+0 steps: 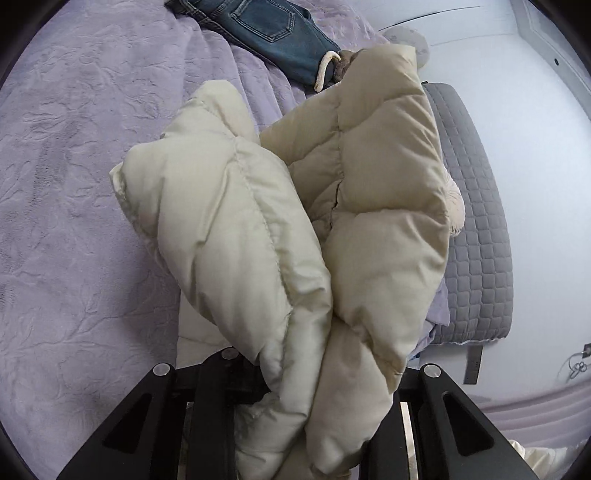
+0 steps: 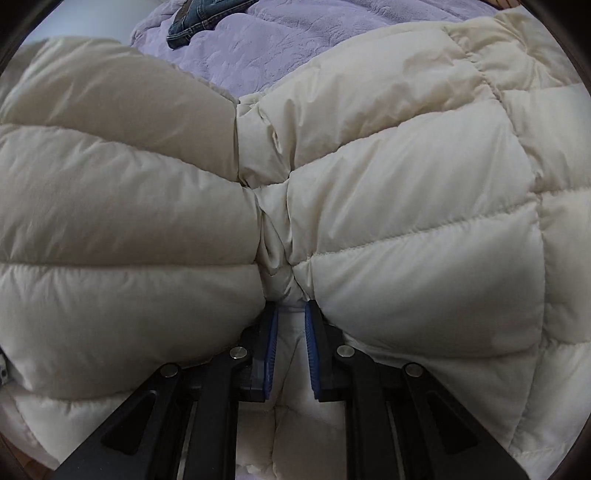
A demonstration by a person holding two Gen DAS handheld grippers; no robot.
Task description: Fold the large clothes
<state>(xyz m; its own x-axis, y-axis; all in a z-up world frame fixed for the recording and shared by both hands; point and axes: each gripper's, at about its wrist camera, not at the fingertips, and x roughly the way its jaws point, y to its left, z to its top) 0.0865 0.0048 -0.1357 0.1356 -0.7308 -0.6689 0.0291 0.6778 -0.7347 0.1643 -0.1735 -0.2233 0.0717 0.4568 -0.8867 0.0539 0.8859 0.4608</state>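
left gripper [image 1: 295,417]: you've got a thick bunch of the cream puffer jacket [image 1: 295,206] stuffed between the black arms; fingertips are buried under the fabric, so it reads as clamped on the jacket, though the pads themselves are hidden

right gripper [image 2: 290,332]: fingers drawn in narrow with a pinch of jacket [image 2: 388,206] seam between the blue pads [image 2: 271,350]; quilted panels bulge out on both sides of your grip

jacket: bunched and lifted off the bed in your left view, one padded fold leaning left, a bigger one standing up to the right; in the right view it fills almost the whole frame

bedspread [image 1: 74,184]: lilac, embossed pattern, under and behind the jacket

jeans [image 1: 269,33]: lying at the far end of the bed, beyond the jacket; also visible top-left in your right view [image 2: 195,18]

grey quilted cushion [image 1: 476,221]: just right of the jacket, at the bed's edge
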